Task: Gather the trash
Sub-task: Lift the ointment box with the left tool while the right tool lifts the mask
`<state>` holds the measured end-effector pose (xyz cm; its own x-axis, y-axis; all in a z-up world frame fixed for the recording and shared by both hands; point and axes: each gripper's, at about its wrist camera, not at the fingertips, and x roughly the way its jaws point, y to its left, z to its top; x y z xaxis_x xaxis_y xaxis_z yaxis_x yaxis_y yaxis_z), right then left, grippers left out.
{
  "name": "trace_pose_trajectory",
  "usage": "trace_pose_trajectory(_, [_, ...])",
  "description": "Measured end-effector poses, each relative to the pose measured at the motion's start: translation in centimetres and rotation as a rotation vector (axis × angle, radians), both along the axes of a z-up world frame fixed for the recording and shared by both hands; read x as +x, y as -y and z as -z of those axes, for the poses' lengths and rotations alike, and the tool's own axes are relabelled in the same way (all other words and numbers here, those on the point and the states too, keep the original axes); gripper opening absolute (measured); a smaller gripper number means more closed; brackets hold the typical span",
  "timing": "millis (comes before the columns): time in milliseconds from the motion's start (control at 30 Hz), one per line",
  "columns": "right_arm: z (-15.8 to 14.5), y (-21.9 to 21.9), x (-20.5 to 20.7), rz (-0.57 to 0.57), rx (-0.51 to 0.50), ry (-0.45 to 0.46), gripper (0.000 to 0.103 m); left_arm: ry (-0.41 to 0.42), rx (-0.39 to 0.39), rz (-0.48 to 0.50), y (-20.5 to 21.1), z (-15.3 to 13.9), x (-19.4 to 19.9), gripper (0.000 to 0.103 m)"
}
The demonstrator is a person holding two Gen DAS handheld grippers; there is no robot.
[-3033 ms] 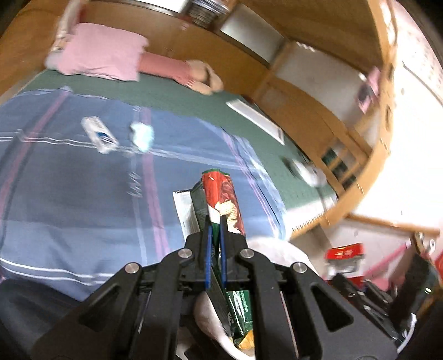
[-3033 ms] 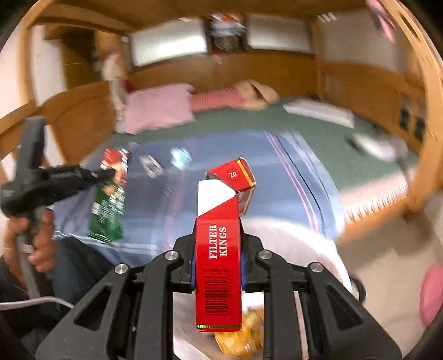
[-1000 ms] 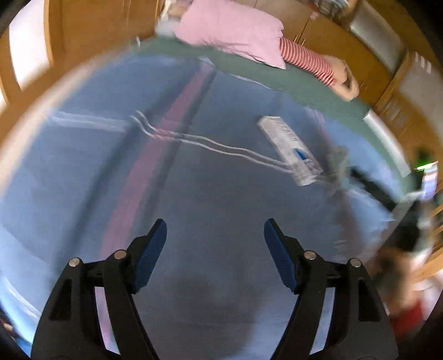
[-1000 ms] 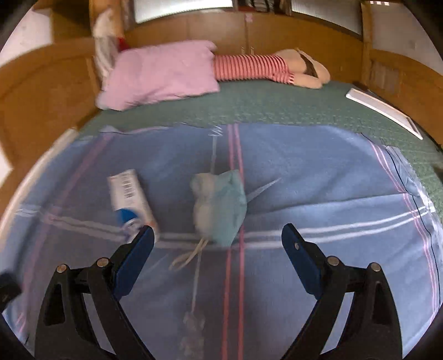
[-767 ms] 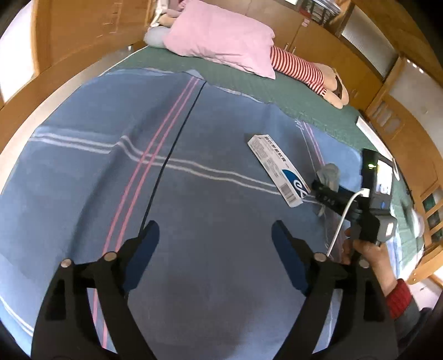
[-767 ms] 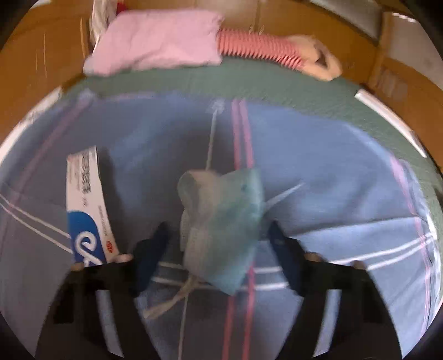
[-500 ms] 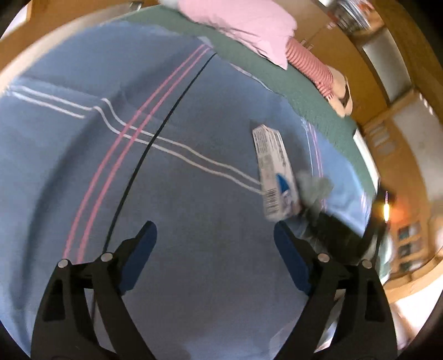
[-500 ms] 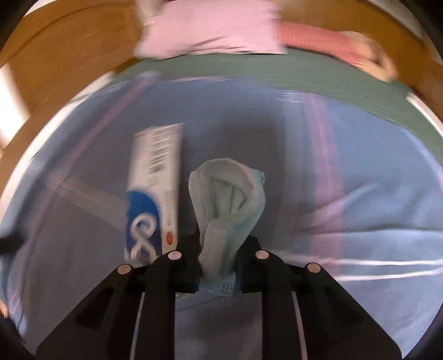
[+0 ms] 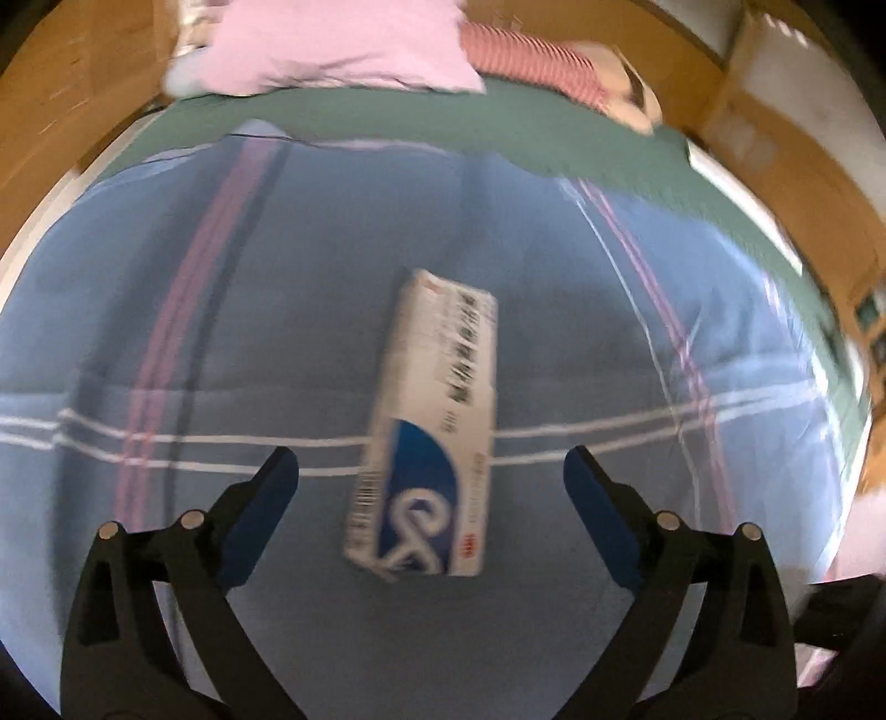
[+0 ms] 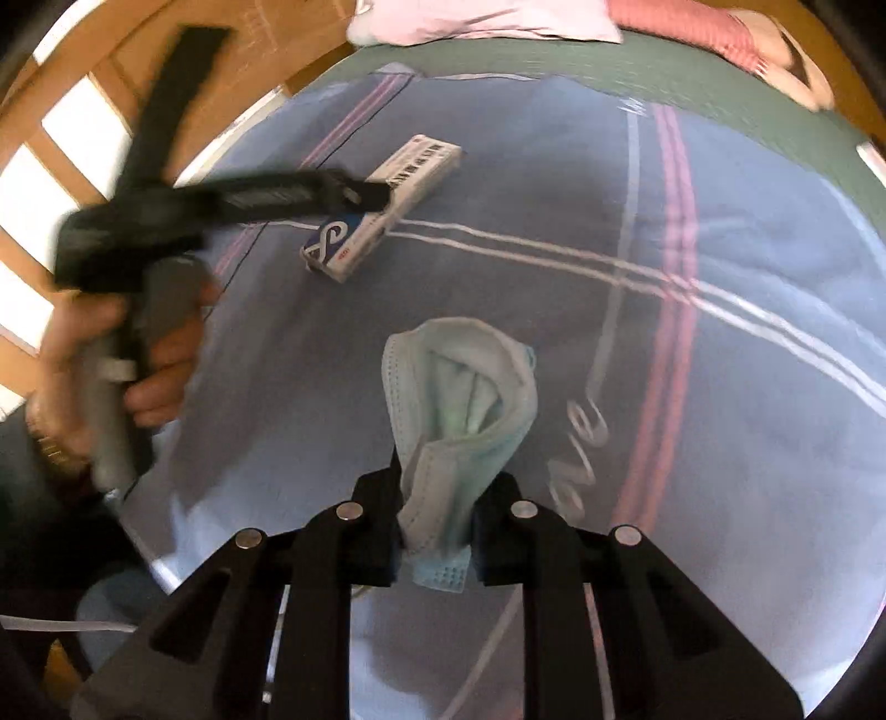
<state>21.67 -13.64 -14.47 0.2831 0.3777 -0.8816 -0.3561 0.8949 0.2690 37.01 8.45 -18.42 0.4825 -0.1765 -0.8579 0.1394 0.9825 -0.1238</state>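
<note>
two grippers in use. right gripper (image 10: 434, 531): jaws pinched on a crumpled pale-blue pleated face mask (image 10: 459, 410), raised over the blue striped blanket (image 10: 720, 387). left gripper (image 9: 431, 493): jaws spread wide, straddling the near end of a long white-and-blue cardboard box (image 9: 432, 426) lying flat on the blanket. risks: thin pinch on soft fabric, so the mask may slip free; the box is wide, so closing off-centre may skid or twist it on the soft bedding.

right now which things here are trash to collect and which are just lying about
Trash for the job: face mask, pinched in the right gripper; white and blue box, between the open left gripper fingers.

Lying about: pink pillow, blue blanket.
</note>
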Motion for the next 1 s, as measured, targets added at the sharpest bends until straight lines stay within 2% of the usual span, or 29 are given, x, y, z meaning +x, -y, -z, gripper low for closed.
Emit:
trace_pose_trajectory(33, [-0.2,0.5,-0.6,0.019,0.005,-0.001,0.019,-0.013,0.019,0.021,0.6,0.7,0.2,0.096])
trace_pose_trajectory(133, [-1.1,2.1,-2.2,0.073,0.004,0.017,0.019,-0.024,0.114,0.030,1.7,2.3,0.1,0.077])
trace_pose_trajectory(200, [-1.8,2.5,-3.1,0.095,-0.009,0.050,0.019,0.008,0.118,0.033,1.7,2.0,-0.4,0.057])
trace_pose_trajectory(233, [-2.3,2.6,-3.5,0.106,-0.011,0.066,0.019,0.008,0.110,0.022,1.5,1.7,-0.5,0.042])
trace_pose_trajectory(333, [-3.4,3.2,-5.4,0.145,-0.022,0.135,0.019,0.020,0.050,-0.022,0.6,0.5,-1.1,0.041])
trace_pose_trajectory(400, [-4.4,3.7,-6.4,0.174,-0.029,0.178,0.019,0.048,0.050,-0.043,0.6,-0.5,-2.1,0.041])
trace_pose_trajectory(500, [-5.7,4.5,-8.1,0.214,-0.010,0.242,0.019,0.153,0.111,-0.082,1.3,-3.6,-4.8,0.041])
trace_pose_trajectory(567, [-7.1,5.2,-9.4,0.237,0.002,0.295,0.019,0.254,0.193,-0.102,2.2,-6.5,-7.9,0.041])
trace_pose_trajectory(633, [-8.2,5.8,-11.3,0.257,0.013,0.338,0.019,0.340,0.216,-0.098,3.1,-9.7,-11.9,0.041])
trace_pose_trajectory(767, [-10.7,7.9,-16.3,0.306,0.042,0.439,0.019,0.421,0.146,-0.084,4.6,-14.0,-19.6,0.041])
trace_pose_trajectory(1000, [-14.8,11.9,-24.4,0.386,0.022,0.580,0.019,0.494,0.061,-0.032,7.9,-18.6,-30.0,0.041])
